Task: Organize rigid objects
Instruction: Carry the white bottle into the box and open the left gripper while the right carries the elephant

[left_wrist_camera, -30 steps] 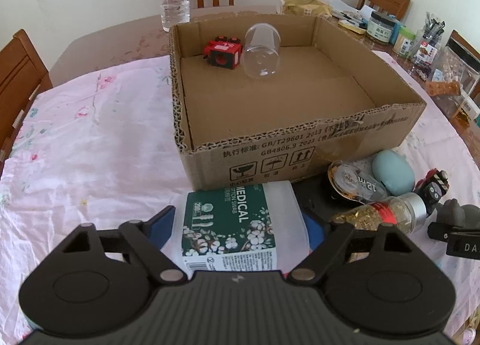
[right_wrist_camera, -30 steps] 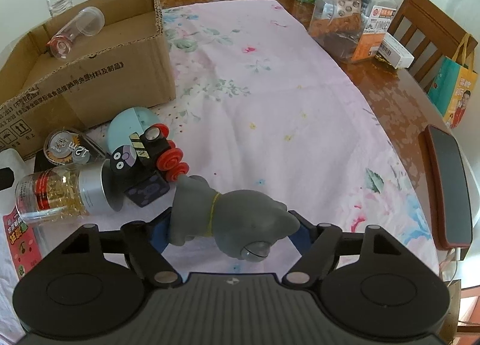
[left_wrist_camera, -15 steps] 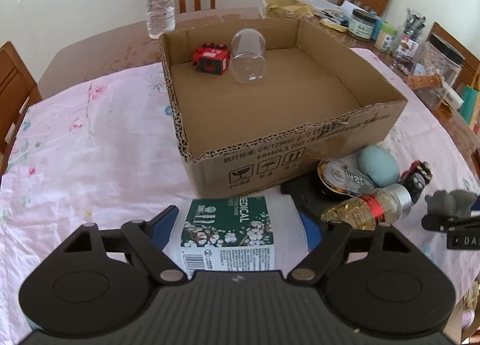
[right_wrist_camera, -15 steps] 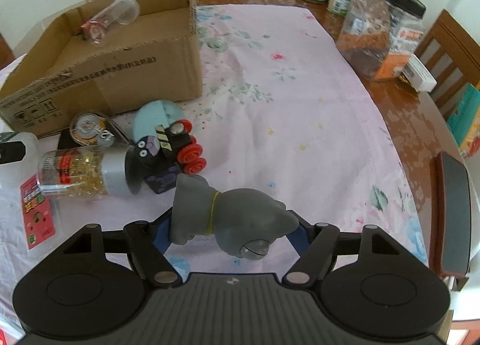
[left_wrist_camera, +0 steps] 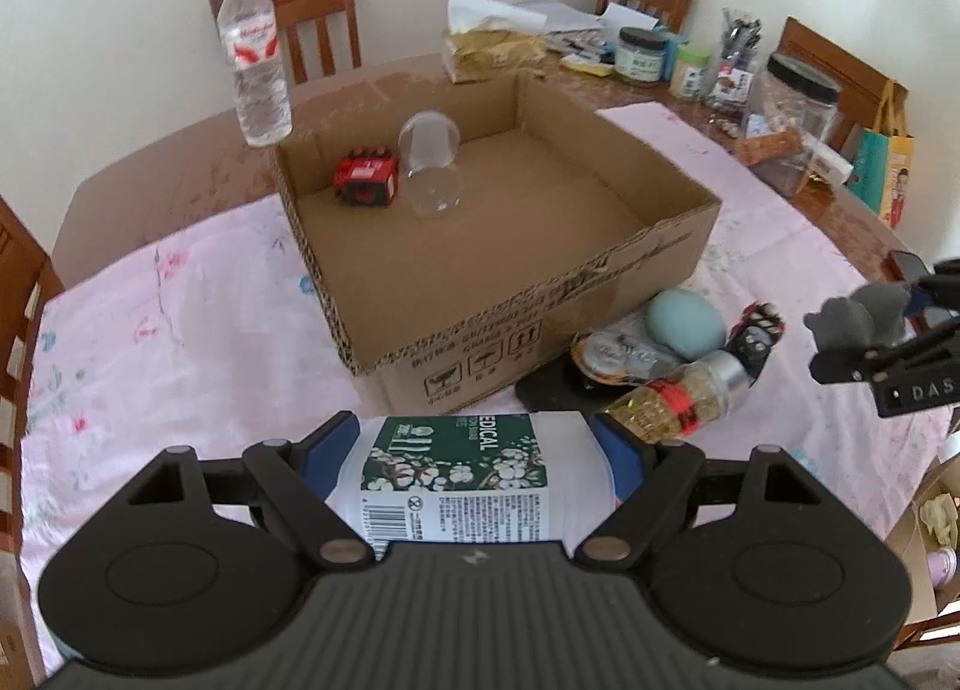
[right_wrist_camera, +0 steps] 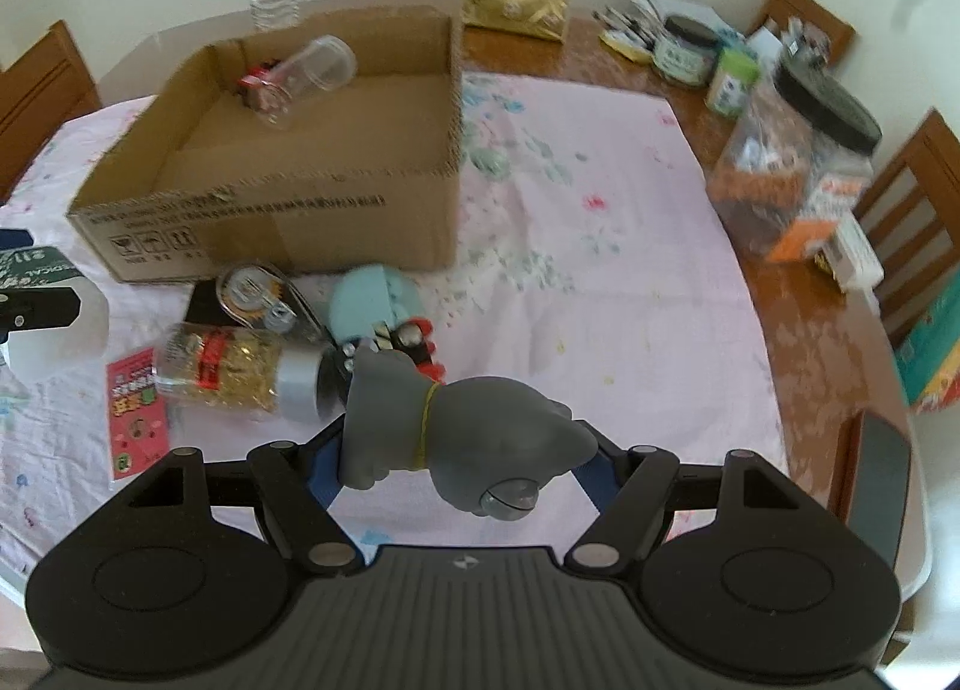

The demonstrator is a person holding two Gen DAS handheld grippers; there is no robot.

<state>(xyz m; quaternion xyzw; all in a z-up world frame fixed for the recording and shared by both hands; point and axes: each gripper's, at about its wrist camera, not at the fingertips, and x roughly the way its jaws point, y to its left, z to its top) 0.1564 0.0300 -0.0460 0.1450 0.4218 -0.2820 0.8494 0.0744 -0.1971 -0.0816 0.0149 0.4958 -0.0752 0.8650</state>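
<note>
My left gripper [left_wrist_camera: 474,444] is shut on a white bottle with a green "MEDICAL" label [left_wrist_camera: 474,468], held above the cloth just in front of the open cardboard box [left_wrist_camera: 528,324]. My right gripper [right_wrist_camera: 462,450] is shut on a grey toy figure [right_wrist_camera: 462,426], lifted over the cloth right of the box [right_wrist_camera: 288,222]; it also shows in the left wrist view [left_wrist_camera: 864,318]. In the box lie a red cube toy [left_wrist_camera: 366,180] and a clear plastic jar [left_wrist_camera: 429,168].
On the cloth by the box's front corner lie a tape dispenser [right_wrist_camera: 252,294], a bottle of yellow capsules [right_wrist_camera: 234,366], a pale blue egg-shaped object [right_wrist_camera: 372,300], a small toy train [right_wrist_camera: 408,342] and a pink card [right_wrist_camera: 135,408]. Jars, a water bottle [left_wrist_camera: 255,54] and chairs ring the table.
Both grippers have risen and pulled back from the table with their objects held; the grey toy is lifted clear of the cloth and the box looks farther below.
</note>
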